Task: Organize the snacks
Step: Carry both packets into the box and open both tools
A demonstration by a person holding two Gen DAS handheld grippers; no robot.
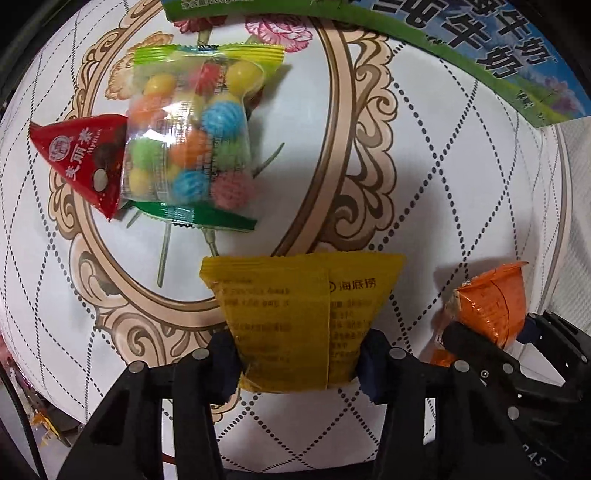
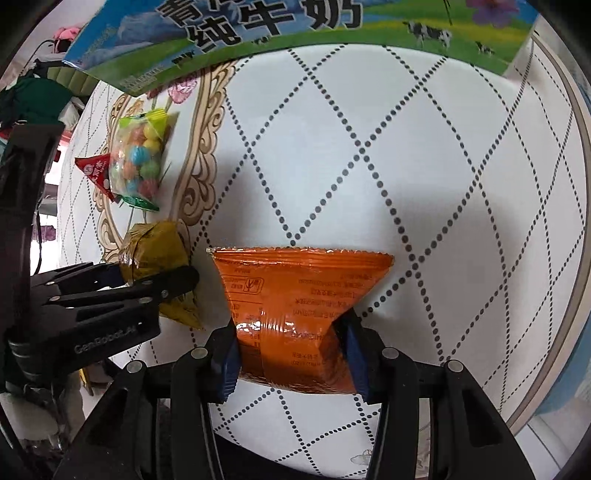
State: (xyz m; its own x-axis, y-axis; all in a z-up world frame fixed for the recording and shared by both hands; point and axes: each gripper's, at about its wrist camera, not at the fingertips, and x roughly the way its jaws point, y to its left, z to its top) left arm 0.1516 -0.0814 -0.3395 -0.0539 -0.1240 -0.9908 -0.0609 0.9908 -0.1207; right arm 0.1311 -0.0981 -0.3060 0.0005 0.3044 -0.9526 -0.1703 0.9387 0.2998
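My left gripper [image 1: 297,363] is shut on a yellow snack packet [image 1: 295,314], pinched at its lower end above the table. My right gripper [image 2: 290,360] is shut on an orange snack packet [image 2: 295,295]. The orange packet [image 1: 491,306] and the right gripper [image 1: 484,343] show at the right of the left wrist view. The left gripper [image 2: 155,277] with the yellow packet [image 2: 155,247] shows at the left of the right wrist view. A clear bag of coloured candy balls [image 1: 192,140] and a red triangular packet [image 1: 85,158] lie side by side further ahead; the candy bag [image 2: 138,162] also shows in the right wrist view.
A round table [image 2: 406,166] has a white cloth with a dotted diamond pattern and an ornate beige frame print [image 1: 332,184]. A milk carton box [image 1: 461,44] with green and blue print stands at the far edge; it also shows in the right wrist view [image 2: 277,26].
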